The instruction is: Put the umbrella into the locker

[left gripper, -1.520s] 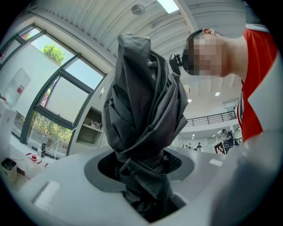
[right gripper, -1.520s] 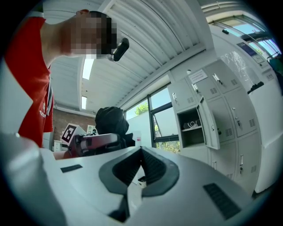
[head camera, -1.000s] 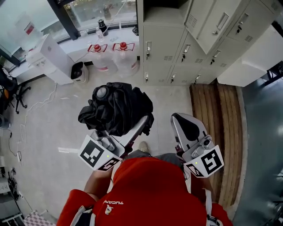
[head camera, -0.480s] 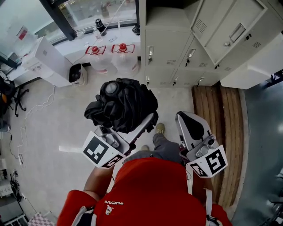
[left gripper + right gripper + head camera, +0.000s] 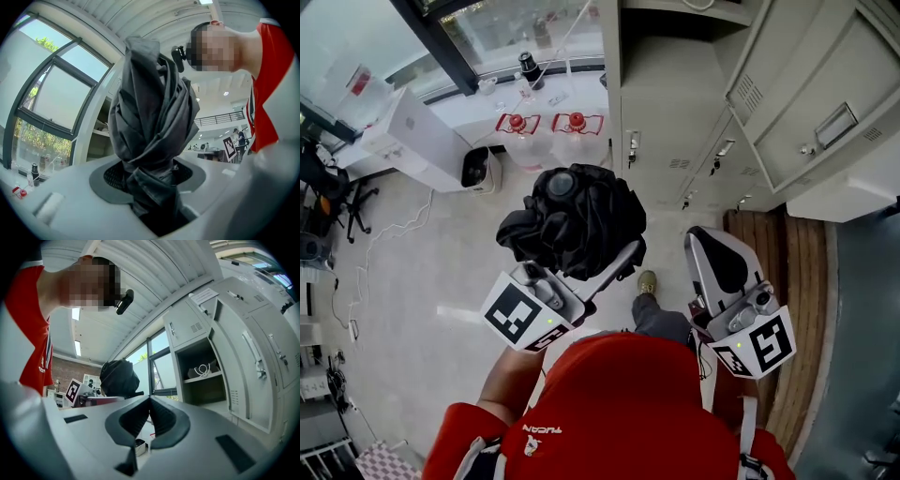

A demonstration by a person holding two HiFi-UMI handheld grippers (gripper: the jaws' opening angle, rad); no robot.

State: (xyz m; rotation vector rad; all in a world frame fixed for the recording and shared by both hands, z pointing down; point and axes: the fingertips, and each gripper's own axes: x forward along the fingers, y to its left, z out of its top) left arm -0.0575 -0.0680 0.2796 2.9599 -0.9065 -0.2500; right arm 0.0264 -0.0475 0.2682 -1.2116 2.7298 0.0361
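The folded black umbrella stands bunched above my left gripper, which is shut on its lower end. In the left gripper view the dark fabric rises straight up from between the jaws of the left gripper. My right gripper is held beside it on the right, shut and empty; its pads meet in the right gripper view. The grey locker bank stands ahead, with one compartment open and its door swung out to the right.
A shelf with a white cord sits inside the open compartment. Two red-capped water jugs, a white cabinet and a black bin stand at the window on the left. A wooden bench runs along the right. My shoe shows below.
Both grippers and the umbrella have been carried forward toward the lockers, which now loom larger. The grips have not changed.
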